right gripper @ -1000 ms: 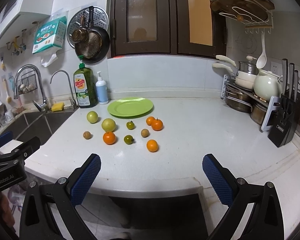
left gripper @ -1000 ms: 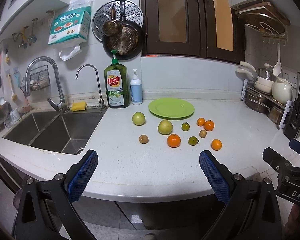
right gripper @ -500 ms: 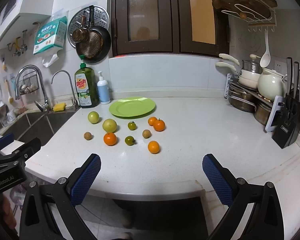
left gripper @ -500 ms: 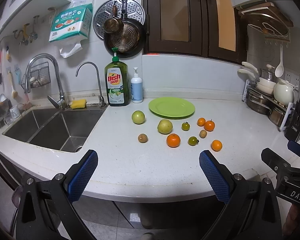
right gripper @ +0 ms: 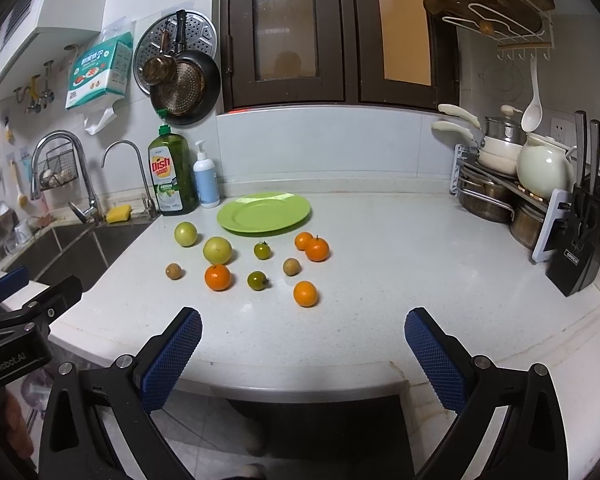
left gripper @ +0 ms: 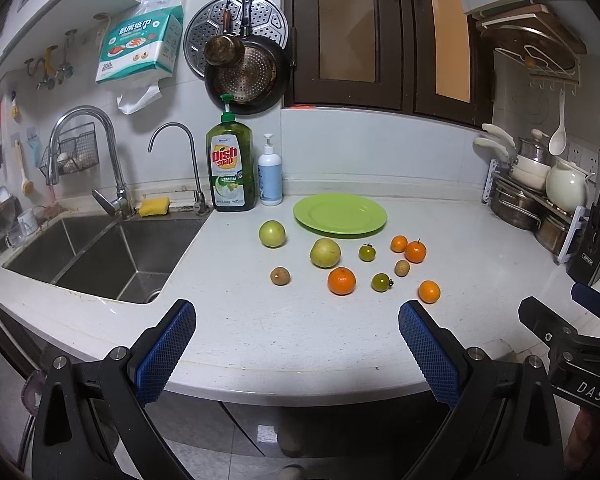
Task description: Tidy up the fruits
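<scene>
Counting: four oranges point(right gripper: 305, 293); two tomatoes point(right gripper: 257, 280); one plate point(right gripper: 263, 213)

- The right gripper point(left gripper: 572, 320) is cut off by the left wrist view's right edge.
- The left gripper point(right gripper: 24, 300) is cut off by the right wrist view's left edge.
- The sink point(left gripper: 100, 252) basin's near wall is hidden behind the surface point(left gripper: 300, 340) edge.

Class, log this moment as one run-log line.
stage: pre-grasp | left gripper: open, empty | right gripper: open, empty | green plate: empty | fruits: on counter
</scene>
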Demonstrator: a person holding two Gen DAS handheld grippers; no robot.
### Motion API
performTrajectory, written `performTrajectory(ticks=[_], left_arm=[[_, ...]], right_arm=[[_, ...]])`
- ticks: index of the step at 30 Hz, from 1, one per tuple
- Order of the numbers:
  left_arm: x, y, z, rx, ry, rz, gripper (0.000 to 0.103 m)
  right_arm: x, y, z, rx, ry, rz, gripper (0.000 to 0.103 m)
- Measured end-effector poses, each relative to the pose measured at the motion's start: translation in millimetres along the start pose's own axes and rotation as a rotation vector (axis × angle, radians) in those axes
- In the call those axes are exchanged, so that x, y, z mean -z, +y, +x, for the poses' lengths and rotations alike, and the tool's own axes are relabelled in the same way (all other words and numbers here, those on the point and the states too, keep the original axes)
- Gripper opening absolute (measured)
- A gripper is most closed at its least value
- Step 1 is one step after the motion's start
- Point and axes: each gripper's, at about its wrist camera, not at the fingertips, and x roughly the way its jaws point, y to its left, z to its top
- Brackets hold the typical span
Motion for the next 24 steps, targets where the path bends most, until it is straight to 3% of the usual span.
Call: performTrajectory(ticks=[24], left_arm=[[-4.6, -7.9, 9.9, 0.028, 0.018, 0.003, 0.103]], right_arm=[[-1.4, -10.5, 8.7, 0.004, 0.008, 0.021, 0.102]])
